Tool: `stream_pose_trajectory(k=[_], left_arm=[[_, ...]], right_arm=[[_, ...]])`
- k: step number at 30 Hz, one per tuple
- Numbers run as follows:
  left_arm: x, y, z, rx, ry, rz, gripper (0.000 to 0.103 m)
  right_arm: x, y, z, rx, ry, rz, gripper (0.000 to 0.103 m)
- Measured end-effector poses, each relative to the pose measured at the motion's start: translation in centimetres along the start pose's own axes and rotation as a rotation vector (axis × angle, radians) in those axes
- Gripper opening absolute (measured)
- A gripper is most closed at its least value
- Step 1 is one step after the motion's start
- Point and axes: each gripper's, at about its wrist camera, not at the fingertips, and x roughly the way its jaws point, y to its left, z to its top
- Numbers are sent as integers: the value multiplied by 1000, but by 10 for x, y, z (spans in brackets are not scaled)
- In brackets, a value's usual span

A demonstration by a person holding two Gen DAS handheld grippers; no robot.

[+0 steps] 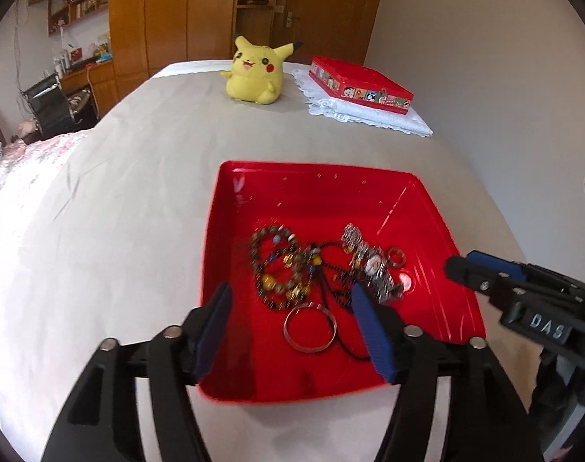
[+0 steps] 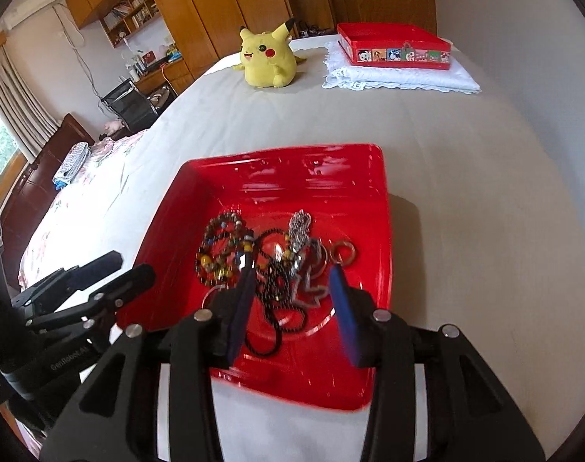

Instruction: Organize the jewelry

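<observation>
A red plastic tray (image 1: 438, 231) lies on the bed and holds a tangle of jewelry: beaded bracelets (image 1: 279, 265), a black bead necklace (image 1: 331, 281), a silver watch (image 1: 373, 265), a silver bangle (image 1: 310, 329) and a small ring (image 1: 396, 256). My left gripper (image 1: 290, 300) is open and empty just above the tray's near side, over the bangle. My right gripper (image 2: 292, 283) is open and empty above the black necklace (image 2: 277, 288). It also shows at the right edge of the left wrist view (image 1: 481, 269). The tray shows in the right wrist view (image 2: 377, 208).
A red tin box (image 1: 359, 84) sits open on a folded white lace cloth (image 1: 369, 117) at the far end of the bed. A yellow plush toy (image 1: 253, 71) stands left of it. Grey bedsheet (image 1: 138, 192) surrounds the tray. Wardrobes stand behind.
</observation>
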Motion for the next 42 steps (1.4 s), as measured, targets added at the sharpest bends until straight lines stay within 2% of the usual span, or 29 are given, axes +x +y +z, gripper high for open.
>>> stream_pose_trajectory(k=[7, 9, 11, 20, 24, 29, 33, 36, 42], left_arm=[[-26, 5, -30, 1, -20, 52, 78], [-34, 5, -39, 0, -27, 58, 82], [-41, 4, -47, 0, -33, 63, 85], [-69, -1, -78, 4, -51, 81, 91], [-80, -2, -91, 9, -57, 96, 92], [-87, 0, -100, 1, -41, 89, 95], [-87, -1, -97, 13, -6, 72, 96], [-81, 0, -89, -2, 34, 89, 96], [-71, 3, -77, -6, 61, 123, 96]], right_arm=[[-14, -4, -26, 2, 4, -6, 49], [-18, -4, -34, 3, 9, -5, 56], [-22, -3, -41, 6, 10, -7, 67], [-46, 3, -64, -4, 2, 0, 89], [-55, 8, -75, -11, -9, -13, 91], [-54, 10, -87, 0, 31, -13, 92], [-46, 15, -93, 0, 85, -31, 94], [-42, 17, -96, 13, 112, -27, 94], [-37, 19, -96, 19, 135, -36, 94]])
